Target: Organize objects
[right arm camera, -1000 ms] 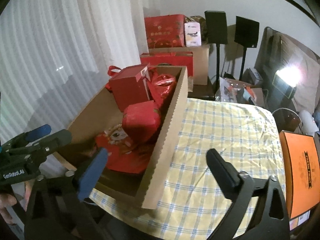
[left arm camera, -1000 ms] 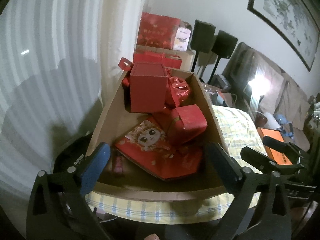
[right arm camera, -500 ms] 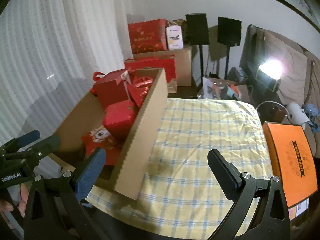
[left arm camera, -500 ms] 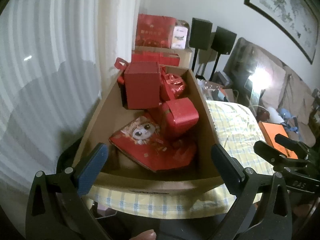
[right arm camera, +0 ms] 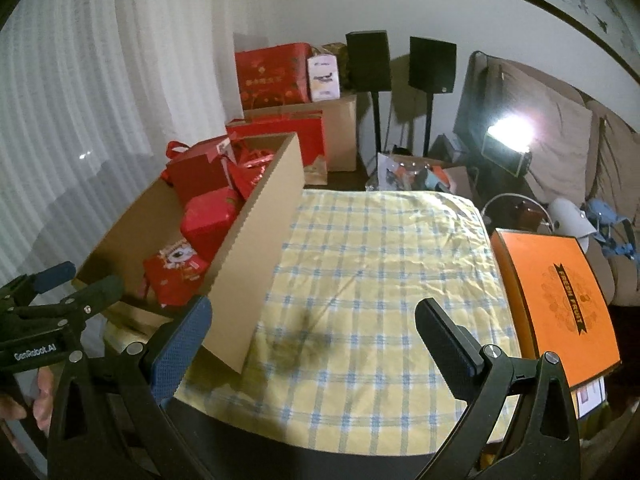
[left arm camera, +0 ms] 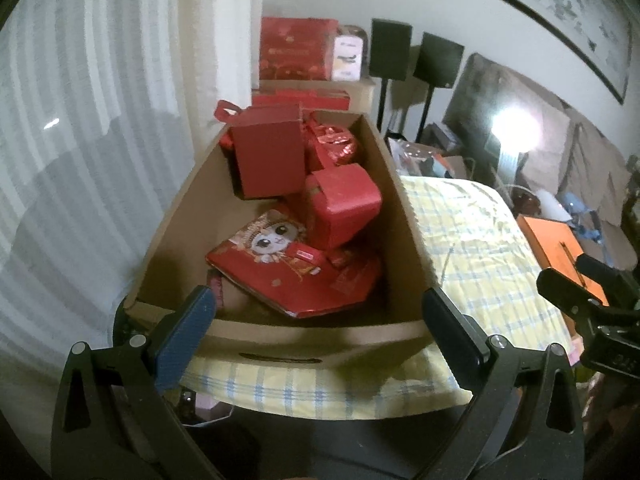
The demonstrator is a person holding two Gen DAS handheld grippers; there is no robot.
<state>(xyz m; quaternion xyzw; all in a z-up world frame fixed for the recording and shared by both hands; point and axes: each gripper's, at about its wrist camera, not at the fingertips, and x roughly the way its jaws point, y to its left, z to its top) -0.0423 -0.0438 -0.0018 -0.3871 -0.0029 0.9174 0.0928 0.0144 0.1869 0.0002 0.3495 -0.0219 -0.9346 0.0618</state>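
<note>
A cardboard box (left arm camera: 408, 216) stands on the left part of the yellow checked tablecloth (right arm camera: 380, 264). It holds several red gift boxes: a tall red box (left arm camera: 268, 152) at the back, a rounded red box (left arm camera: 344, 200) in the middle and a flat red pack with a cartoon face (left arm camera: 288, 268) in front. The box also shows in the right wrist view (right arm camera: 256, 248). My left gripper (left arm camera: 320, 320) is open and empty, just in front of the box's near wall. My right gripper (right arm camera: 316, 336) is open and empty over the tablecloth, beside the box's right wall.
An orange flat box (right arm camera: 560, 300) lies at the table's right edge. Behind the table are stacked red gift boxes (right arm camera: 272, 76), a cardboard carton (right arm camera: 340, 132), two black speakers on stands (right arm camera: 368, 60), a bright lamp (right arm camera: 508, 132) and a sofa. A white curtain (right arm camera: 80, 100) hangs at the left.
Both grippers have pulled back toward me and away from the box. The right gripper has also swung right, over the open tablecloth. Both stay open and empty.
</note>
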